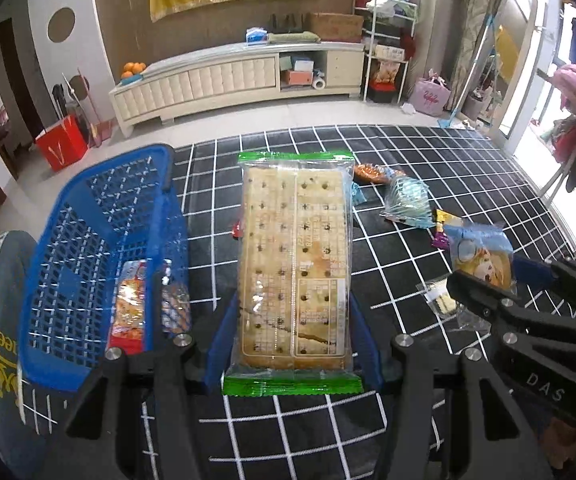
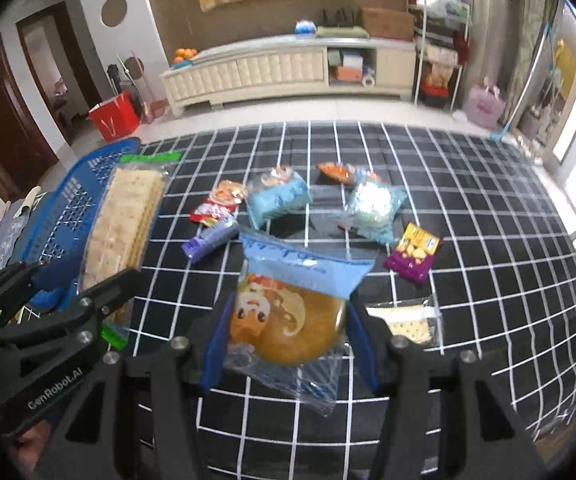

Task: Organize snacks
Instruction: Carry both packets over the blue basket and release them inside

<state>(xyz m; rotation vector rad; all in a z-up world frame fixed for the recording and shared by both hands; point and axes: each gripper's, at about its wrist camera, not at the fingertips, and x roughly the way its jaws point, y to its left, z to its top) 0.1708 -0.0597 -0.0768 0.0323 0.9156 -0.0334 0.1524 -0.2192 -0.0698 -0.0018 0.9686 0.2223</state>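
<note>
Step in hand: we read both packets as lifted off the checked cloth (image 2: 468, 200) and in carriage toward the blue basket (image 1: 87, 216); neither is yet over its opening.

Left gripper (image 1: 294, 336): its blue-padded jaws pinch the long sides of the cracker packet (image 1: 294, 264), a clear wrapper with green sealed ends, held lengthwise ahead of the camera and clear of the cloth.

Right gripper (image 2: 288, 344): its jaws pinch the round cake packet (image 2: 288, 320), a clear and blue wrapper with a cartoon face; the upper flap stands free above the pads.

Pose: both grippers point steeply downward and forward, side by side; each shows at the edge of the other's view, the left one nearer the basket.

Basket: it stands at the left edge of the cloth, just beside the cracker packet in the left wrist view, and already holds a red and orange snack packet (image 1: 129, 308).

Remaining snacks: on the cloth we see two light blue packets (image 2: 277, 200), a red packet (image 2: 219, 202), a purple bar (image 2: 209, 240), a purple and yellow packet (image 2: 412, 252), an orange packet (image 2: 334, 171) and a small cracker packet (image 2: 404, 322).

Next move, as we judge it: swing the cracker packet left over the rim, lower it, then spread the jaws; the long packet likely needs to lie along the basket's length. The cake should follow.
</note>
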